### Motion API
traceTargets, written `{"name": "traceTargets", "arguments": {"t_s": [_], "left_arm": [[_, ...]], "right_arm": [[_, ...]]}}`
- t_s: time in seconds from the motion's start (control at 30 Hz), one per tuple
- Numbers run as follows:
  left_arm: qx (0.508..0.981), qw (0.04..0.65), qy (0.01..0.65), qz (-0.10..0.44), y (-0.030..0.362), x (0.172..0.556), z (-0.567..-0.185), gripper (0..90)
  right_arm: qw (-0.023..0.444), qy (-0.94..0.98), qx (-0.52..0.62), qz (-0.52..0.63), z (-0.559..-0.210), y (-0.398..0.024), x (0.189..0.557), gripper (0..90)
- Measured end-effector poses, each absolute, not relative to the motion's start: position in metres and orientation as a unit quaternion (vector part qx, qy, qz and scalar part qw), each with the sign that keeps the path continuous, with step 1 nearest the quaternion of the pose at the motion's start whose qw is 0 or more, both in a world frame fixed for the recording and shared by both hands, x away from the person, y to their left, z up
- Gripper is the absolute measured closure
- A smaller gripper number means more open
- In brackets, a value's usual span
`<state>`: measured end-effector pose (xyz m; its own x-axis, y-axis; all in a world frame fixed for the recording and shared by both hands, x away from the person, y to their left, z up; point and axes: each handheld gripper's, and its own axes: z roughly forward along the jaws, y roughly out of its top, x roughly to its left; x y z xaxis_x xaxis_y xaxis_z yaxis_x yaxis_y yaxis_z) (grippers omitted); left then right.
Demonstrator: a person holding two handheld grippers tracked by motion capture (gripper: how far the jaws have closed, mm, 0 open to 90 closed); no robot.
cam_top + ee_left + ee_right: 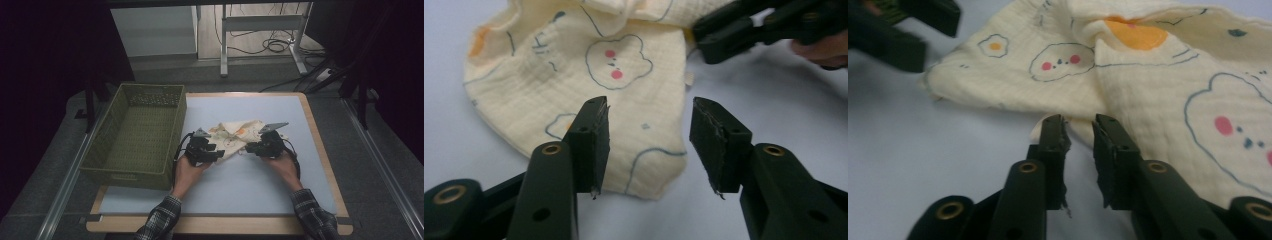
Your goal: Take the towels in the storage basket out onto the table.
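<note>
Lying crumpled near the middle of the pale blue table mat [250, 185], the cream muslin cloth printed with outlined bears and fried eggs [231, 136] looks light, soft and limp, likely to sag and bunch when lifted, so a hemmed edge or corner is the soundest hold. The left gripper [650, 145] hovers over the cloth's near corner with jaws apart and nothing pinched; the right gripper [1079, 145] has its jaws narrowly parted just short of a folded edge, gripping nothing. A woven olive-green basket [125, 172] stands empty beside the mat.
</note>
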<state>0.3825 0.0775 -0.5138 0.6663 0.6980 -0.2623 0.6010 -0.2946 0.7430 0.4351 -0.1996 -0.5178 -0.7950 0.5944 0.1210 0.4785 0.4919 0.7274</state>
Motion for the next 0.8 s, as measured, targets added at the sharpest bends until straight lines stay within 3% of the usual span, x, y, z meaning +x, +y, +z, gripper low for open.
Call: {"name": "traceTargets", "arguments": {"t_s": [0.17,0.23,0.3,0.47,0.8], "left_arm": [[0.815,0.419,0.397,0.056,0.077,0.379,-0.521,46.2],[0.821,0.405,0.397,0.062,0.075,0.379,-0.526,46.7],[0.825,0.392,0.401,0.071,0.074,0.38,-0.531,53.6],[0.822,0.39,0.407,0.076,0.077,0.383,-0.535,81.3],[0.811,0.406,0.413,0.081,0.082,0.379,-0.531,84.3]], "right_arm": [[0.097,0.864,0.31,0.384,-0.526,-0.189,0.442,66.6],[0.122,0.866,0.306,0.375,-0.527,-0.187,0.441,78.7],[0.135,0.867,0.308,0.367,-0.527,-0.186,0.44,87.1],[0.136,0.873,0.302,0.359,-0.524,-0.19,0.435,88.7],[0.13,0.87,0.3,0.37,-0.505,-0.232,0.402,88.7]]}}
